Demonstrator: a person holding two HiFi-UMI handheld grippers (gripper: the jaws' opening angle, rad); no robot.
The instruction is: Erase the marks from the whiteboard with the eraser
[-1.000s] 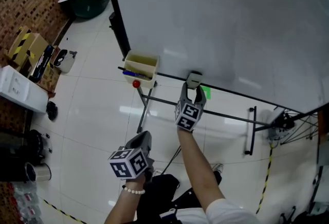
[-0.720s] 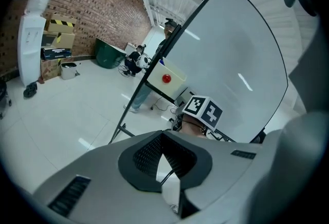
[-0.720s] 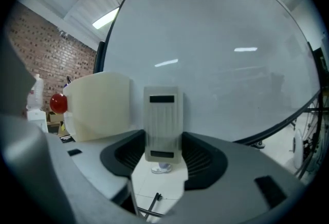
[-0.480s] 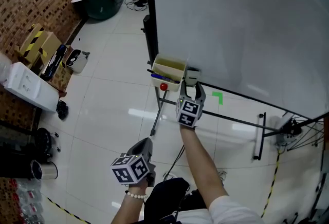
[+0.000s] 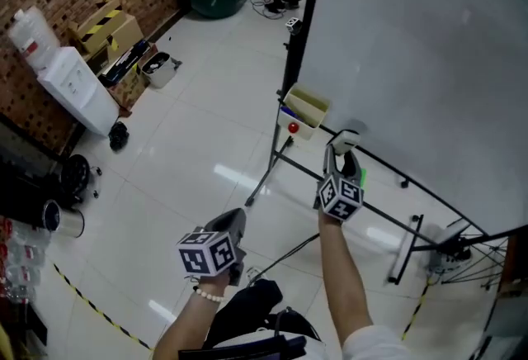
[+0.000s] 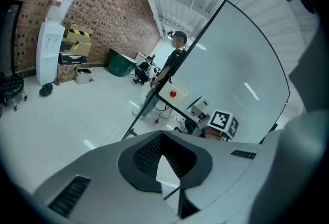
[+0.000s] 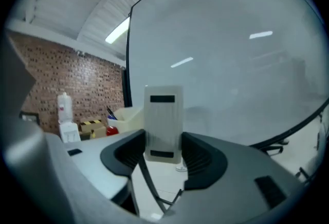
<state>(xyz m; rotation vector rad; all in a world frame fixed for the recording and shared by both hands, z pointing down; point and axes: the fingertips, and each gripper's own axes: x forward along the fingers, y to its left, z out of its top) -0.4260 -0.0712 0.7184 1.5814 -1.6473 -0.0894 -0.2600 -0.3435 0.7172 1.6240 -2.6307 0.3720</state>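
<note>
Whiteboard [image 5: 412, 61]: pale, upright.
Eraser [image 7: 163, 123]: at whiteboard's lower edge, clamped in right gripper [image 7: 163, 152].
Left gripper [image 6: 172, 174]: jaws together, away from whiteboard.

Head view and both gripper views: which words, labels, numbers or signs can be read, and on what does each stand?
No text is legible anywhere.
Eraser: two dark strips, no print readable.
Water bottle: red label, too small to read.
Cardboard box: yellow-black warning stripes, no readable words.
Marker cubes: square black-white patterns, no letters.
Whiteboard: no writing visible.
</note>
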